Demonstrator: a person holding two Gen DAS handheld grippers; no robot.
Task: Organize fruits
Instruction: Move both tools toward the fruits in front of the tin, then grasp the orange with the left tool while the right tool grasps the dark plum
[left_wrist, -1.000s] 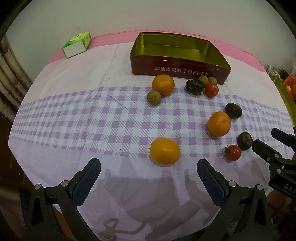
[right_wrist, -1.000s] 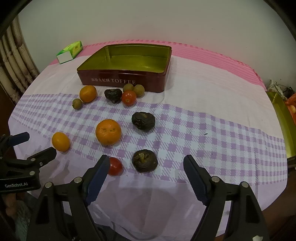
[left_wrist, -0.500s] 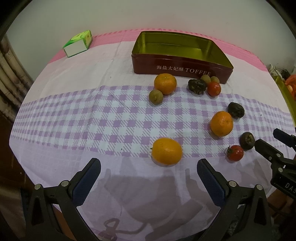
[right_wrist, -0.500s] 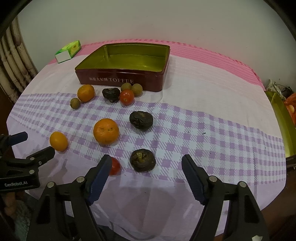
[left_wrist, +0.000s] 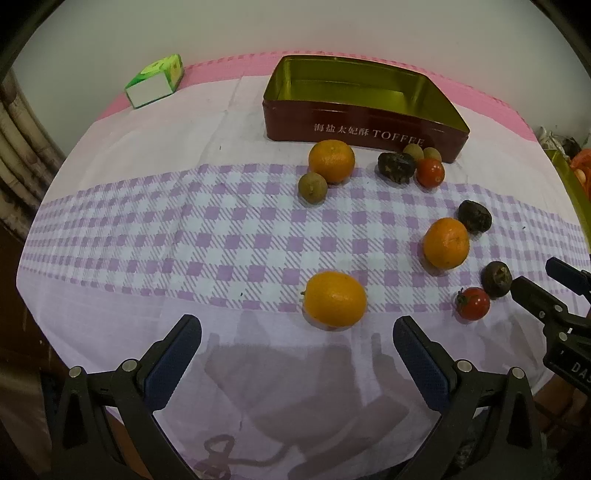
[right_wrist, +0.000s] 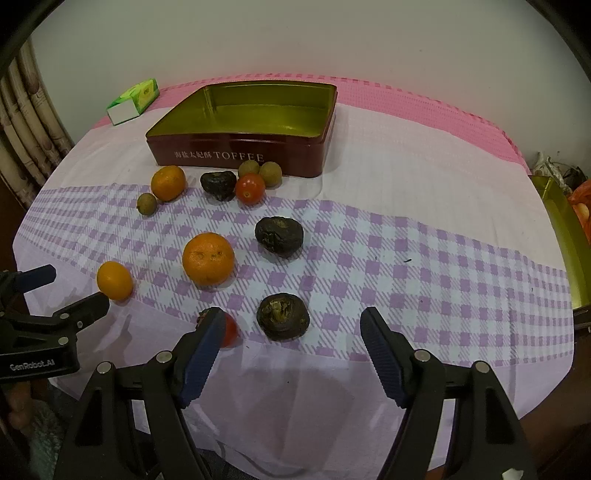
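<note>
Hovering empty, the right gripper (right_wrist: 293, 345), jaws wide though just narrowing, had the dark fruit (right_wrist: 283, 316) dead ahead between its fingertips. The left gripper (left_wrist: 297, 341), also agape and empty, faced the orange (left_wrist: 335, 299) instead.

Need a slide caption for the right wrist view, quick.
Open right gripper, jaws just narrowed, hovers near a dark fruit and tomato; the toffee tin is empty.
</note>
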